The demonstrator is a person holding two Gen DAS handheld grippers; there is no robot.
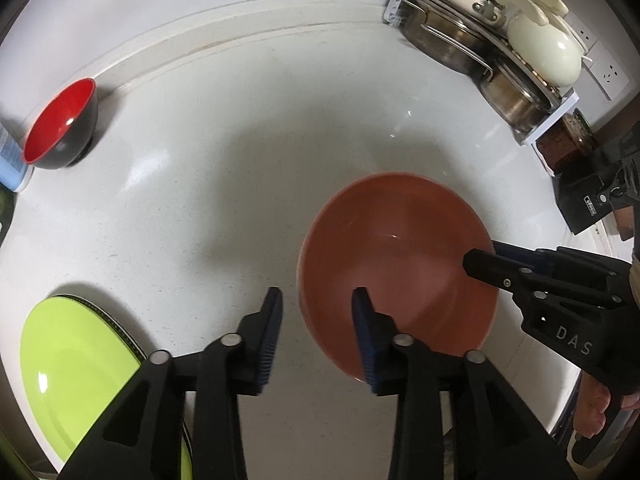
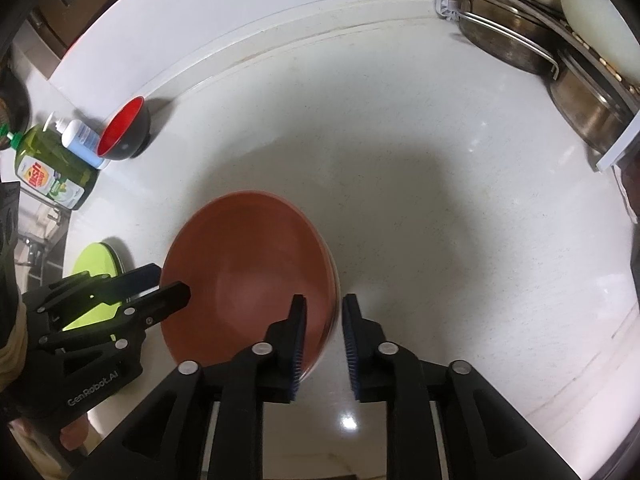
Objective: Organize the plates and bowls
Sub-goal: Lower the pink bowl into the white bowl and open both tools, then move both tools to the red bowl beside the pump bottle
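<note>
Between two pairs of tongs on a white desk sits a brown plate (image 1: pixel 400 276), its rim straddled by each: the left tongs (image 1: pixel 318 332) stand apart at its left edge, the right tongs (image 2: pixel 324 322) apart at its right, neither clamped. The step looks like a grasp; closing on the rim comes next. Only the right view shows a green detergent bottle (image 2: pixel 52 168); both catch the red bowl (image 1: pixel 60 124) and lime plate (image 1: pixel 76 376).
</note>
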